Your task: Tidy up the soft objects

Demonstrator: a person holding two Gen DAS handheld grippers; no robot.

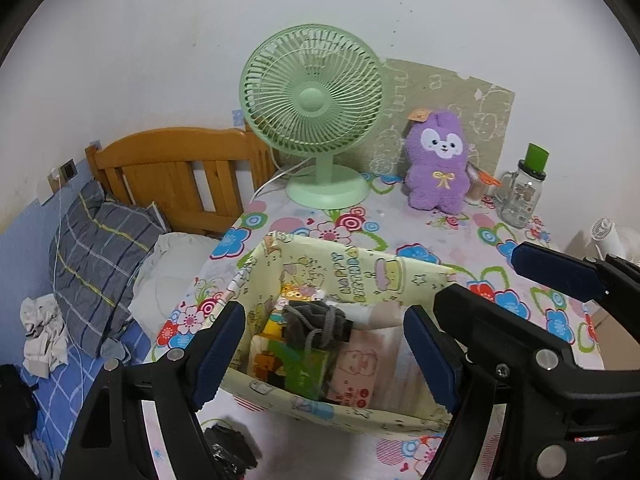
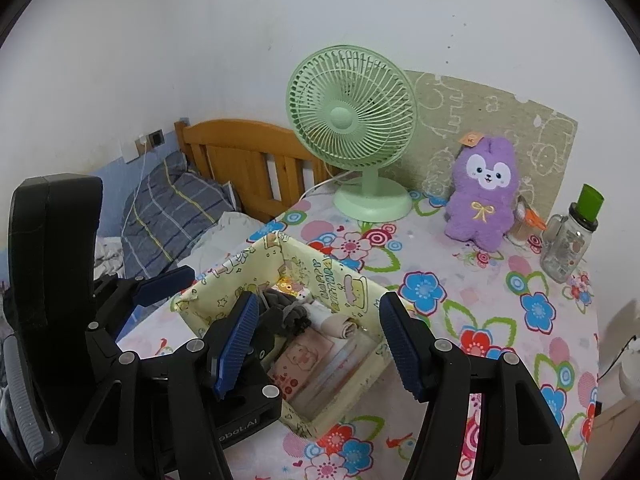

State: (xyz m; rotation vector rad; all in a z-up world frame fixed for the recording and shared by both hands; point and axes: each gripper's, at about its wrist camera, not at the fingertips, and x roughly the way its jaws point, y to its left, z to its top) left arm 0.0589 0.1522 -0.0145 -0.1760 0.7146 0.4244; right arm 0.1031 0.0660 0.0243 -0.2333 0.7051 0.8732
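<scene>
At the table's far edge, the purple plush bunny is standing upright against the wall board, well beyond the yellow fabric bin; the right gripper, nearer it, and the left gripper are both hanging spread and empty over the bin

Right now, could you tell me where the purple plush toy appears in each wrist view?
Left wrist view: the purple plush toy stands upper right, against the patterned backboard, right of the green fan.
Right wrist view: it stands at the right, again right of the fan.
Shared landmark: the green fan.
</scene>
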